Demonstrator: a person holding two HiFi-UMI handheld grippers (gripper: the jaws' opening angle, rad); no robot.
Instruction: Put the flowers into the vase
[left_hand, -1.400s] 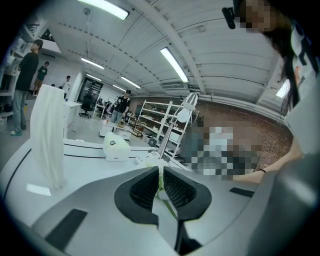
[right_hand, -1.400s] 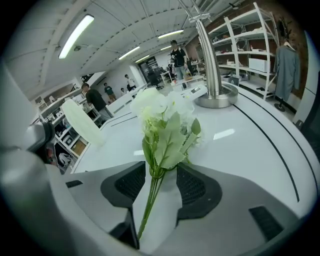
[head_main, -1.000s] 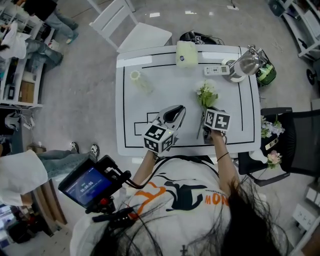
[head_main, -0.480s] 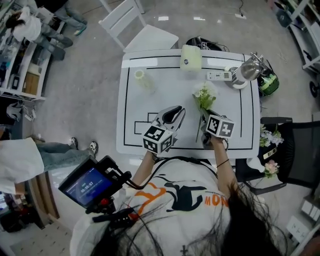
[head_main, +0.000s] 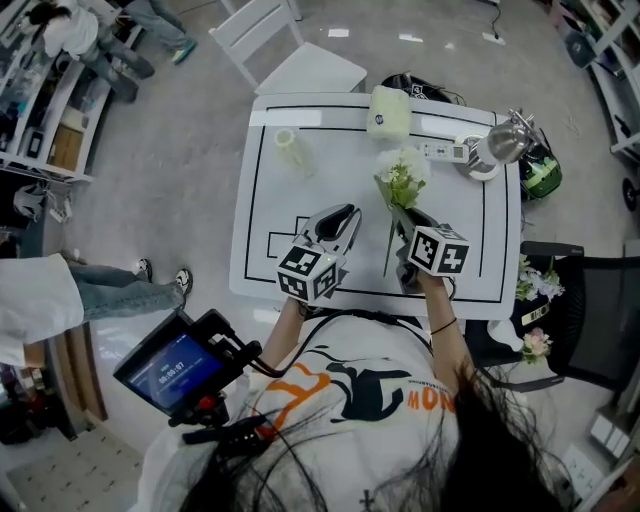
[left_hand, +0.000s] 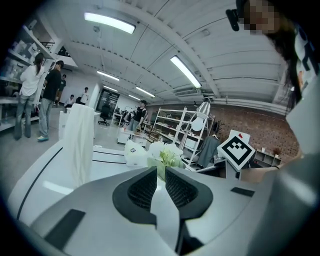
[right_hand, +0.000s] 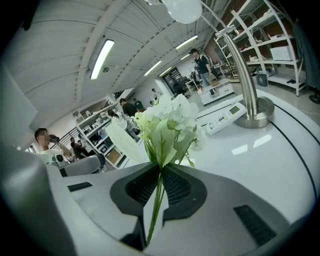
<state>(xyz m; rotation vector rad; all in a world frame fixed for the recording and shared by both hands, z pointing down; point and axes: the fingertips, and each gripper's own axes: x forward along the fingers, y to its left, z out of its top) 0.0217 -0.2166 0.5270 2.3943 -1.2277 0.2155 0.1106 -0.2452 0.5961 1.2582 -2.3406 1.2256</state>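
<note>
While apart from the vase (head_main: 291, 149), flowers (right_hand: 167, 127) in right gripper (right_hand: 161, 172).

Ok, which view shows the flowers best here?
The right gripper view: the flowers fill its centre, blooms and leaves sharp, stems pinched in the right claw. The head view shows them small, from above. The left gripper view shows only their blooms, partly hidden.

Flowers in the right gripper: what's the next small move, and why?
Probably carry the flowers across toward the vase: the right gripper is shut on their stems, and the vase stands upright near the table's far left corner, well apart from them.
</note>
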